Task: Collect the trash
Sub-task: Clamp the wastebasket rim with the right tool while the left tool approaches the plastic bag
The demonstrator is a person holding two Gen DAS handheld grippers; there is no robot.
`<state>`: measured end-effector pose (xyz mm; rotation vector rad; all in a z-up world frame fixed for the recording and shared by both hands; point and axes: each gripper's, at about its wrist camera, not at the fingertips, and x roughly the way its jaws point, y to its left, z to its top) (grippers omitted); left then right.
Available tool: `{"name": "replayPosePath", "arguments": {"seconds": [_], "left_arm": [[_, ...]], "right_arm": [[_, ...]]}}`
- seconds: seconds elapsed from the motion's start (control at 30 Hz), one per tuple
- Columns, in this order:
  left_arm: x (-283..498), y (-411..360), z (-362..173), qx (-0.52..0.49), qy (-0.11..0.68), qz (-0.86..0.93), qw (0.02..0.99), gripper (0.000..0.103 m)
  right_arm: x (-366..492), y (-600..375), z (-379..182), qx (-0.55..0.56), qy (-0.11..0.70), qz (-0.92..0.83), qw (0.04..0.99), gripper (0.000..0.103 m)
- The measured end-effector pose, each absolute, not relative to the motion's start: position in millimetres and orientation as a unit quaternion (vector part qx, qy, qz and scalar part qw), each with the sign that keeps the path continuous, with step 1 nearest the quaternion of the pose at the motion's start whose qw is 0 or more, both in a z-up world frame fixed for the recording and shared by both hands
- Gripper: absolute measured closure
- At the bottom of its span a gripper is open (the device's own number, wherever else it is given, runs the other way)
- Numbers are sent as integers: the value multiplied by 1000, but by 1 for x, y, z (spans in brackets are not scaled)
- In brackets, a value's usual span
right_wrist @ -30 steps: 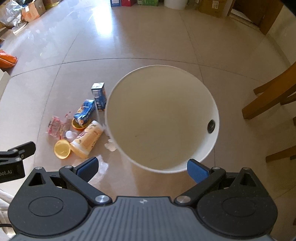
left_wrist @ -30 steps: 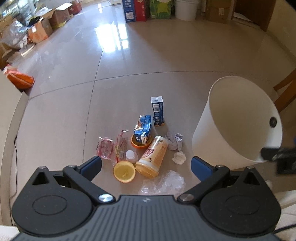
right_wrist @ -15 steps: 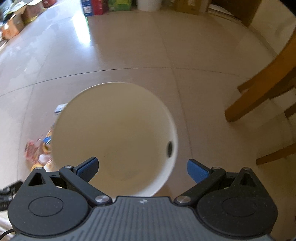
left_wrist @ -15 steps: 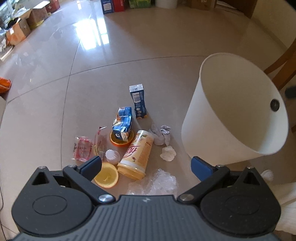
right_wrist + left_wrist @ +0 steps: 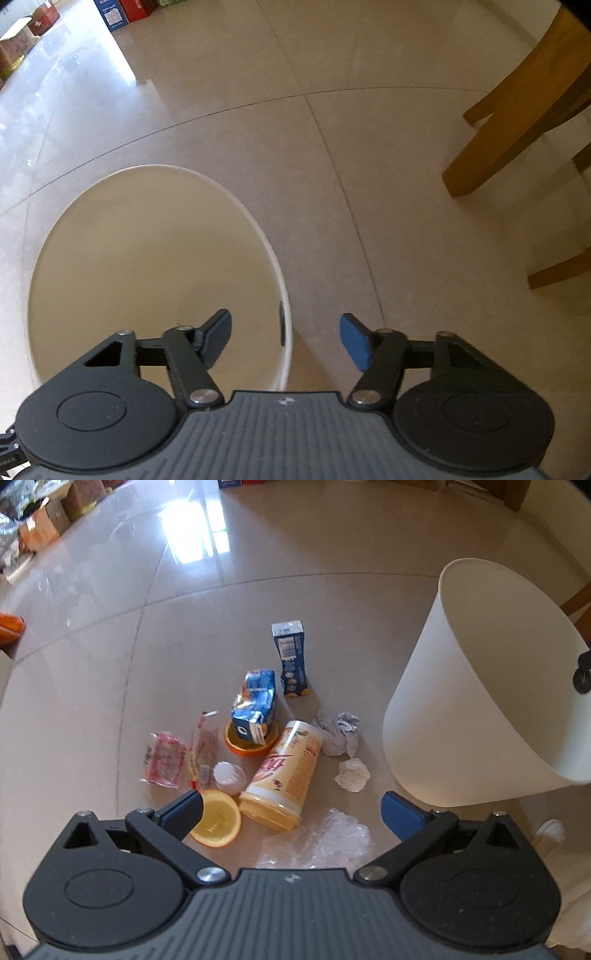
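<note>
A pile of trash lies on the tiled floor in the left wrist view: a yellow snack canister [image 5: 280, 771] on its side, an orange half [image 5: 218, 823], a crushed blue carton [image 5: 255, 705] on another orange half, an upright blue carton [image 5: 293, 657], crumpled tissues [image 5: 338, 733], clear plastic [image 5: 332, 838] and pink wrappers [image 5: 166, 760]. My left gripper [image 5: 291, 808] hangs open above the canister's near end, touching nothing. The white bin [image 5: 480, 686] stands right of the pile. My right gripper [image 5: 285, 328] is closing astride the bin's rim [image 5: 273, 258]; its pads are still apart from the wall.
Wooden chair legs [image 5: 517, 110] stand to the right of the bin. Cardboard boxes [image 5: 40, 528] and coloured cartons [image 5: 122, 11] line the far edge of the floor. An orange bag [image 5: 9, 627] lies at the far left.
My right gripper slid right across the bin's mouth and sank until the rim's right side lies between its fingers, and its jaws narrowed. My left gripper came down closer to the trash.
</note>
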<state>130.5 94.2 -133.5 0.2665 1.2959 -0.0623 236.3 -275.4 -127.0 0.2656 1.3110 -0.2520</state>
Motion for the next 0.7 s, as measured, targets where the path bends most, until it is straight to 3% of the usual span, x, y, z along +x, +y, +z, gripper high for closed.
{"name": "replayPosePath", "arguments": {"seconds": [0.13, 0.3, 0.4, 0.7], "left_arm": [[130, 93, -140, 120, 609, -37, 783, 1], [130, 92, -147, 122, 616, -39, 777, 1], [131, 92, -147, 119, 617, -40, 777, 1], [127, 92, -154, 128, 623, -47, 770, 1]], "right_arm": [[245, -272, -139, 117, 614, -109, 773, 51], [249, -263, -151, 82, 632, -116, 762, 82], [250, -264, -152, 71, 635, -123, 759, 92], [266, -273, -153, 56, 623, -124, 770, 92]]}}
